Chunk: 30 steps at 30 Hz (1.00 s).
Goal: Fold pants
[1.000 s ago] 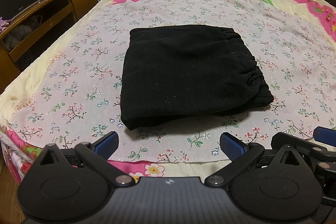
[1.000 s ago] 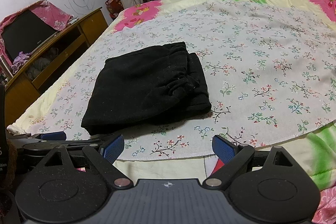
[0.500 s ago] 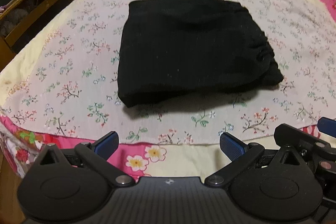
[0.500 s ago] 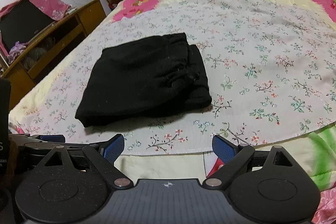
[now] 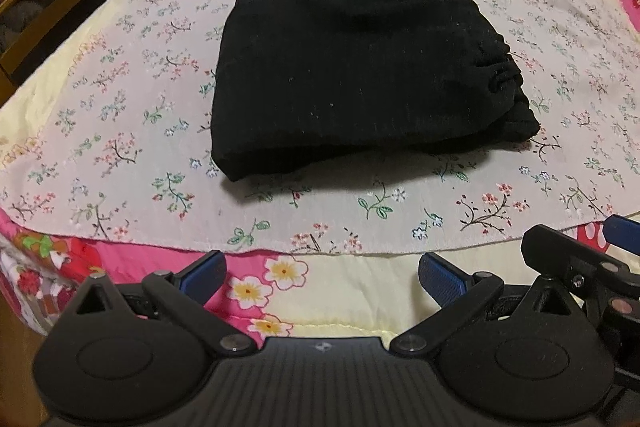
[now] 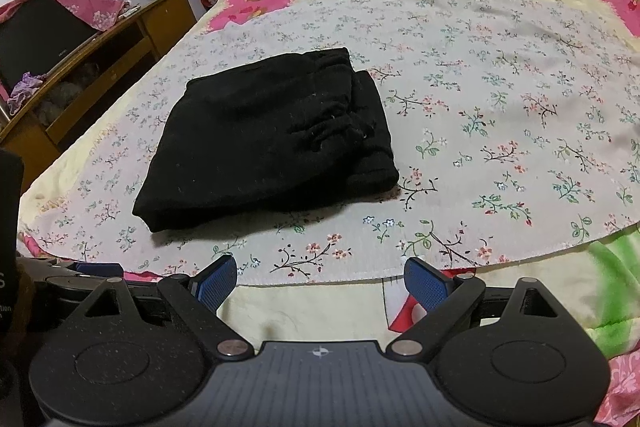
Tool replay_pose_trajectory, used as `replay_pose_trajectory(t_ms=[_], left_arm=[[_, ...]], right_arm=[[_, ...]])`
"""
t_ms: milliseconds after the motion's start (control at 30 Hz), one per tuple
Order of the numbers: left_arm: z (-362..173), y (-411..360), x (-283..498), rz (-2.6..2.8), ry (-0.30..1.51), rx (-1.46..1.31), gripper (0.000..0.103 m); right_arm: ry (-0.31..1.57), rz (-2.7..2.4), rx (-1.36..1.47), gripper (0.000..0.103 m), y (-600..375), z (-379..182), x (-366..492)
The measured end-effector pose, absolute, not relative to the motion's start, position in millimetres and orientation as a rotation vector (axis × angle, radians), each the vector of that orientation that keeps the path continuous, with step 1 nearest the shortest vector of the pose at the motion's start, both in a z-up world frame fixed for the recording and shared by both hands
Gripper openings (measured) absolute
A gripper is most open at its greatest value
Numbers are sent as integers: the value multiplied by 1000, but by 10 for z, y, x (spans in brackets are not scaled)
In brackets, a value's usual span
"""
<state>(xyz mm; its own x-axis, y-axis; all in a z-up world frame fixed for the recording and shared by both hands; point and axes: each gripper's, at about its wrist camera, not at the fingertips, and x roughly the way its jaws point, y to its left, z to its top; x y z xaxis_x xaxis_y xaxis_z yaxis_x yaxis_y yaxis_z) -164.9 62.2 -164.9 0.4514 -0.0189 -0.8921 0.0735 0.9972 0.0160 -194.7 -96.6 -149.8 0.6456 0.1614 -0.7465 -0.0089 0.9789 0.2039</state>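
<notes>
The black pants (image 5: 360,67) lie folded into a compact rectangle on the flowered sheet of the bed (image 5: 120,115), ahead of both claws and well clear of their tips. The left claw (image 5: 322,273) stands wide and empty over the bed's near edge. The right claw (image 6: 320,281) is likewise wide and empty, with the pants ahead and to its left, the gathered waistband on the side toward it.

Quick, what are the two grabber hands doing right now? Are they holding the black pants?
Left gripper: open, holding nothing, short of the black pants.
Right gripper: open, holding nothing, also short of the pants.
</notes>
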Motion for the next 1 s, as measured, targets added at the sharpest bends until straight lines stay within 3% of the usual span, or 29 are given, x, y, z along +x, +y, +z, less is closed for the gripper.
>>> replay_pose_trajectory(t_ms=[1000], left_arm=[[-1650,645,-1696,-62,1091,36,103]], right_arm=[[865,90,191,84,-973,-1483,-1963]])
